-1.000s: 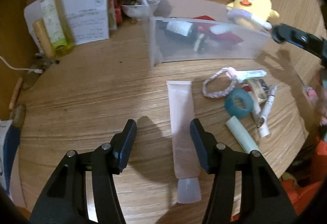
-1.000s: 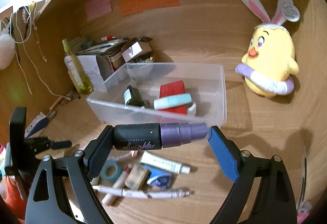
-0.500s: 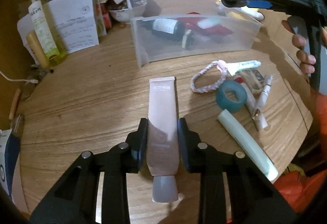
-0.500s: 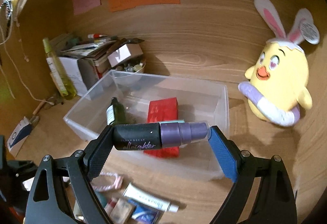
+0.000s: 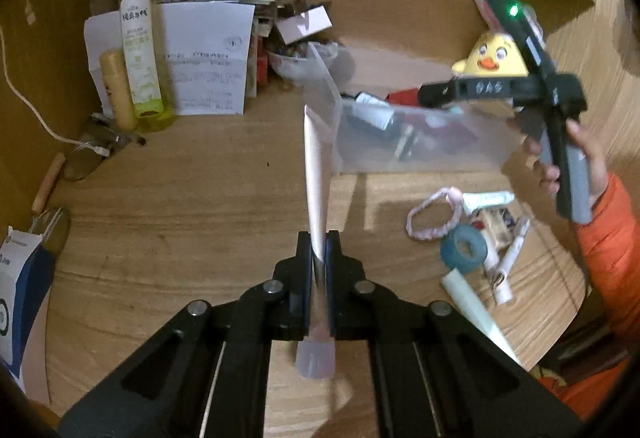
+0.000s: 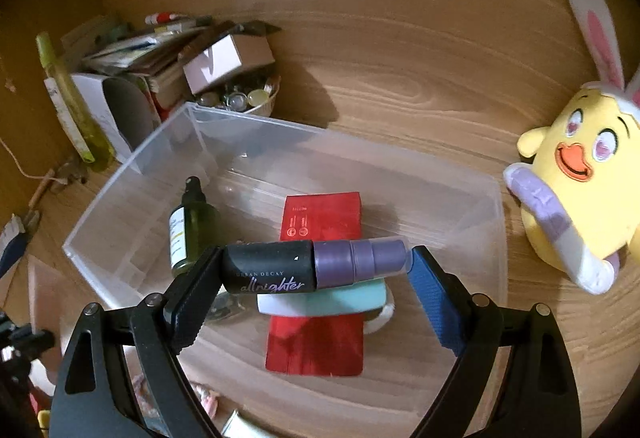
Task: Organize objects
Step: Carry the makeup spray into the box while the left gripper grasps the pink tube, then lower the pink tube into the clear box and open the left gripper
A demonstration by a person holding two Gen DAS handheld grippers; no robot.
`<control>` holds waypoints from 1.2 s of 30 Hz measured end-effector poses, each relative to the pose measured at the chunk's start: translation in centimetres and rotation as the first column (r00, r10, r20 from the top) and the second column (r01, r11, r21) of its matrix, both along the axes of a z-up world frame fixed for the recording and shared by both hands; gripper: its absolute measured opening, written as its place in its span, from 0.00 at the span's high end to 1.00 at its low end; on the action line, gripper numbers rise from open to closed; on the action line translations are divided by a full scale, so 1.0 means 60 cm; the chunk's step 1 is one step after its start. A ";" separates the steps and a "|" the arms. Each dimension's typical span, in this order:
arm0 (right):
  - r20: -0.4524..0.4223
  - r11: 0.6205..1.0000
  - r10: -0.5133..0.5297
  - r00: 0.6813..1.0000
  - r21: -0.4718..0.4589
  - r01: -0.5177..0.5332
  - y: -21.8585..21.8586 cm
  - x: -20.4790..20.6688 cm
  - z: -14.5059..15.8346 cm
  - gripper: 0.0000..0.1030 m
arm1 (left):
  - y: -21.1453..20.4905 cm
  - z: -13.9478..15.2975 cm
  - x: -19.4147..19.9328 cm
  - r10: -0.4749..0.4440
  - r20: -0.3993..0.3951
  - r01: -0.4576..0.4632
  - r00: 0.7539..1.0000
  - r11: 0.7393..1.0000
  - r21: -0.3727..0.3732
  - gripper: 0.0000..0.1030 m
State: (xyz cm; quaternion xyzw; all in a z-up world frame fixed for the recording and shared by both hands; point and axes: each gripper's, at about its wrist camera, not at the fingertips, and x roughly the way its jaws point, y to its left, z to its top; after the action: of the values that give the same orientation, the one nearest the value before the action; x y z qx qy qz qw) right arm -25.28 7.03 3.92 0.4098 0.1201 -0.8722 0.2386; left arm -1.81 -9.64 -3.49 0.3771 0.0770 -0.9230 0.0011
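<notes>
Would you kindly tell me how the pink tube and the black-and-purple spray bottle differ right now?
The pale pink squeeze tube points away along the left gripper's nearly shut jaws; the black-and-purple spray bottle lies crosswise, spanning the right gripper's wide jaws. The tube is flat, the bottle round. Both are held aloft.

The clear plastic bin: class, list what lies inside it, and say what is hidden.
Inside the clear plastic bin lie a green bottle, a red box and a mint tube. The held spray bottle hides part of them.
</notes>
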 end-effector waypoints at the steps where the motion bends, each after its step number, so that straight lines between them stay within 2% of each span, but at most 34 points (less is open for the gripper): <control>1: 0.005 1.000 0.003 1.000 0.007 -0.003 -0.003 -0.002 -0.003 0.13 | 0.000 0.001 -0.003 -0.005 -0.001 0.005 1.000 1.000 0.005 0.95; 6: 0.025 0.999 0.024 0.999 0.024 -0.024 -0.010 -0.003 -0.008 0.12 | 0.001 0.025 -0.013 -0.008 -0.039 0.008 0.999 1.000 0.004 0.95; 11: 0.035 0.999 0.032 0.999 0.026 -0.033 -0.007 -0.001 -0.003 0.12 | -0.001 0.074 -0.019 -0.011 -0.119 0.012 0.993 1.000 0.010 0.95; 16: 0.000 0.999 0.037 0.999 0.032 -0.037 0.005 0.017 0.015 0.11 | 0.001 0.134 -0.036 -0.018 -0.203 0.018 0.979 1.000 -0.001 0.95; 22: -0.024 0.997 0.060 0.998 -0.043 -0.061 0.044 0.061 0.046 0.10 | 0.015 0.188 -0.072 -0.028 -0.270 0.020 0.963 0.999 -0.032 0.95; 28: -0.052 0.989 0.093 0.994 -0.107 -0.098 0.091 0.124 0.062 0.10 | 0.040 0.189 -0.139 -0.040 -0.243 0.029 0.969 0.998 -0.051 0.95; 36: -0.045 0.982 0.125 0.991 -0.136 -0.130 0.133 0.197 0.019 0.10 | 0.061 0.123 -0.234 -0.026 -0.086 0.020 0.996 0.997 -0.069 0.95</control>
State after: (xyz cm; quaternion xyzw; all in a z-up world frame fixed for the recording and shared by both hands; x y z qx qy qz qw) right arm -13.49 15.04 5.06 0.3677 0.0894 -0.8687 0.3197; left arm -15.87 -5.99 3.87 0.3374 0.0413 -0.9405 -0.0001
